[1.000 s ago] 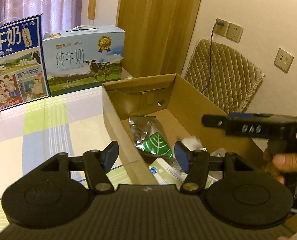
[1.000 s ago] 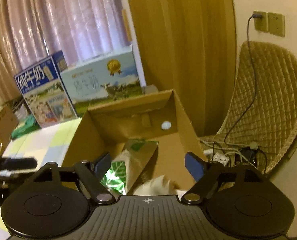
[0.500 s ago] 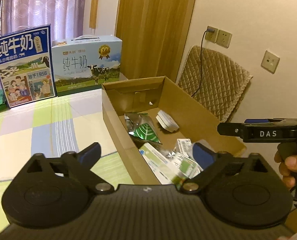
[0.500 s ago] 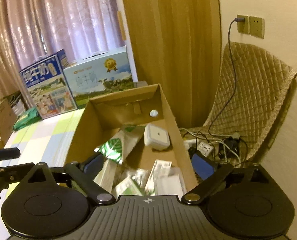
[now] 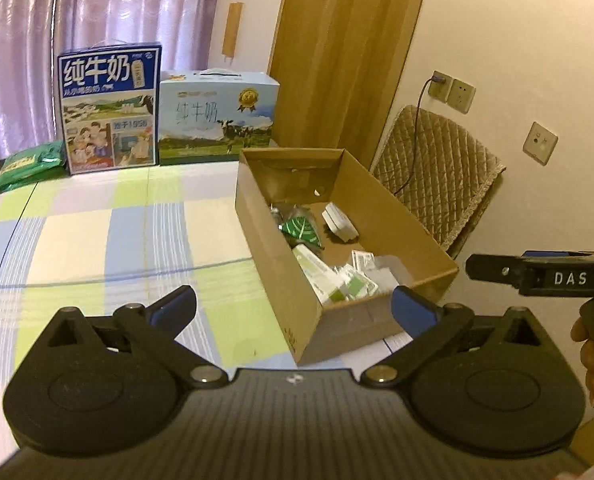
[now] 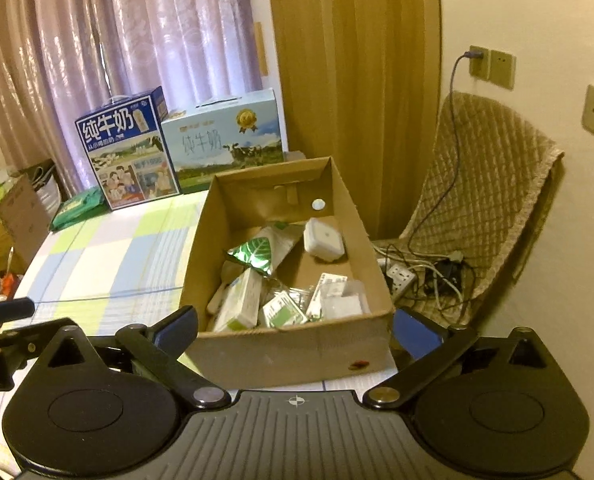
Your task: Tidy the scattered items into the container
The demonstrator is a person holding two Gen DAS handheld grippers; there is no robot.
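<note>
So the checked tablecloth (image 5: 97, 240) takes up most of the view, with the open cardboard box (image 6: 217, 216) sitting at its right edge. Two milk cartons (image 6: 125, 148) stand at the far end. Inside the box: a green leaf-print foil pouch (image 6: 257, 254), a white square case (image 6: 323, 240), and small packets (image 6: 285, 310). Left gripper (image 5: 293, 306) and right gripper (image 6: 295, 326) both gape wide, holding nothing, hovering near the box.

Filled cardboard box (image 5: 281, 280) beyond spread left claw (image 5: 293, 306)

Cardboard box (image 6: 289, 350) on table (image 6: 109, 264) right edge; 2 milk cartons (image 6: 221, 140) behind; packets (image 6: 257, 254) inside.
</note>
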